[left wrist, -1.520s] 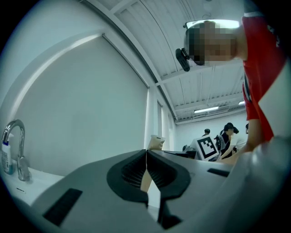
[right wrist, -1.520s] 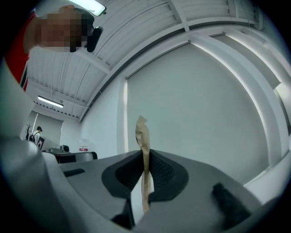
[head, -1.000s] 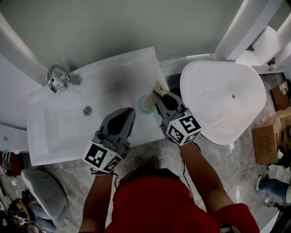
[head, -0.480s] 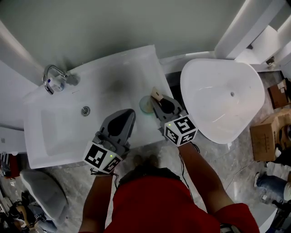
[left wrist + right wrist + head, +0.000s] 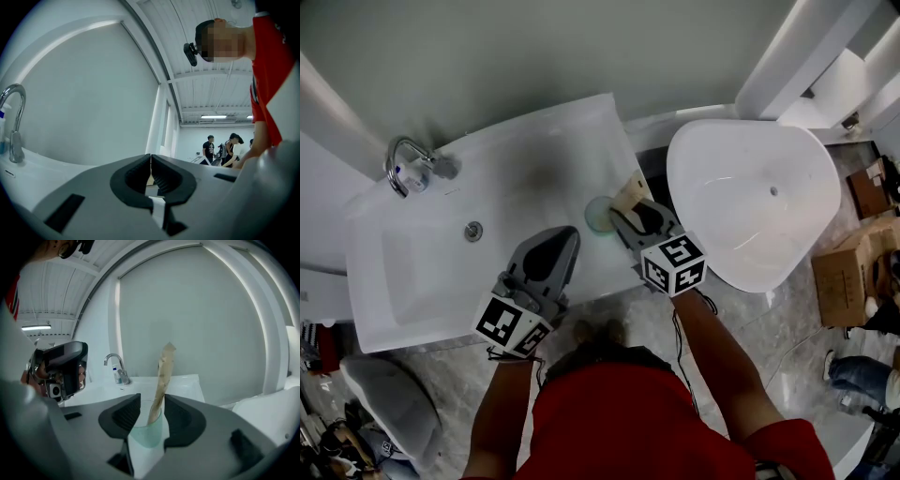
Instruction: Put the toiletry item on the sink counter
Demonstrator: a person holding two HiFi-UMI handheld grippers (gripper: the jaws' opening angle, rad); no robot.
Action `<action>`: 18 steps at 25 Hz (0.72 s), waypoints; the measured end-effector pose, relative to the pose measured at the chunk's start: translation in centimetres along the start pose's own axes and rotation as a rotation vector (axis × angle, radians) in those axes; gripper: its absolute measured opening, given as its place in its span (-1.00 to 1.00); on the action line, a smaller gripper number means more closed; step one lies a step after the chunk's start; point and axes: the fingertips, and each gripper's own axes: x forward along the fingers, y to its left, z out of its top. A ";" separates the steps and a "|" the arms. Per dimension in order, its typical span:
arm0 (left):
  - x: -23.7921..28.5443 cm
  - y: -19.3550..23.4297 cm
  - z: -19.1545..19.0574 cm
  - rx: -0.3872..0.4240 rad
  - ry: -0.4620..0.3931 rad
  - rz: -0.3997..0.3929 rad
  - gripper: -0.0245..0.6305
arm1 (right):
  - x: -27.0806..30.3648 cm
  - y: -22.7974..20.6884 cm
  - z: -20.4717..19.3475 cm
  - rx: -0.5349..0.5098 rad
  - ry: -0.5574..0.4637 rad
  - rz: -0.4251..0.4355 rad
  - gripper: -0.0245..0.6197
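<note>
Two hand-held grippers hover over a white rectangular sink counter. We see the pale green translucent plastic cup, holding a tall beige stick-like item, standing on the counter at three o'clock from the round metal drain, near the right edge. The right gripper is opening its jaws with the cup between them, so we judge the placing done and only the withdrawal left. The left gripper is clenched on nothing. We find no legible writing.
</note>
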 end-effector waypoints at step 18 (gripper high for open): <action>-0.4 -3.4 1.8 0.062 -0.018 -0.044 -0.86 | -10.1 6.0 7.1 0.006 -0.275 0.123 -0.54</action>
